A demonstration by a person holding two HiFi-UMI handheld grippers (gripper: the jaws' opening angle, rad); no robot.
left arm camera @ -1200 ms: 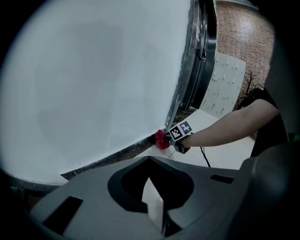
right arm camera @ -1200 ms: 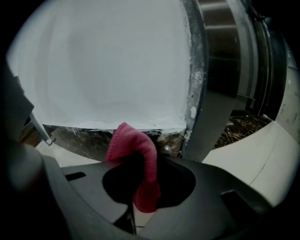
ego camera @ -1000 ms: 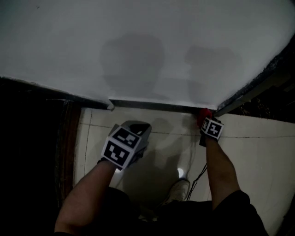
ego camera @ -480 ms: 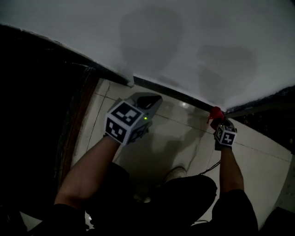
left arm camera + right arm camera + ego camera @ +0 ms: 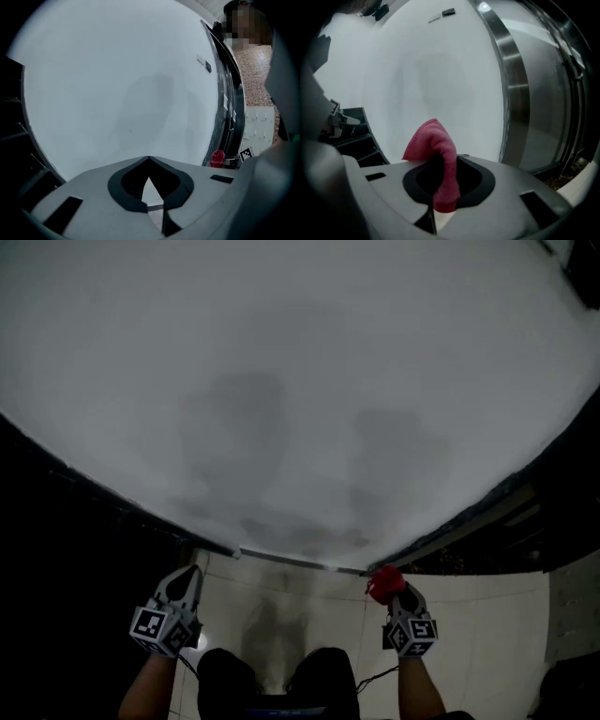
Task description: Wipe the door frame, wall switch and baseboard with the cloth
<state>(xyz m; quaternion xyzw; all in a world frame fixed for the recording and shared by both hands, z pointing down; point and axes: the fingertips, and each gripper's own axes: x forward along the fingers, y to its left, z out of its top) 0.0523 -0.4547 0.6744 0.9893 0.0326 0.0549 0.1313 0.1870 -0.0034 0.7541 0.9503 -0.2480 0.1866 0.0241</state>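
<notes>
One red cloth (image 5: 432, 139) pinched in right tongs (image 5: 443, 161) (seemingly near the wall (image 5: 300, 381)); left tongs (image 5: 149, 161) pressed together.

Left gripper (image 5: 149, 160) facing the white wall (image 5: 117, 89); jaws together at the tips, nothing held.

Grey gripper body fills the lower edge, and the dark-lined hollow behind the closed tips shows only pale surface through it. The wall takes most of the field, with a soft shadow patch at centre. A small rectangular plate (image 5: 204, 63) sits high on the wall at right, possibly the wall switch, too small to confirm. A dark vertical door frame (image 5: 226, 98) bounds the wall on the right. Low against the frame is a red cloth (image 5: 217, 158), with a square-marker cube (image 5: 245, 153) just beside it. Brick-patterned surface (image 5: 255, 82) lies beyond the frame. Left margin dark.
</notes>
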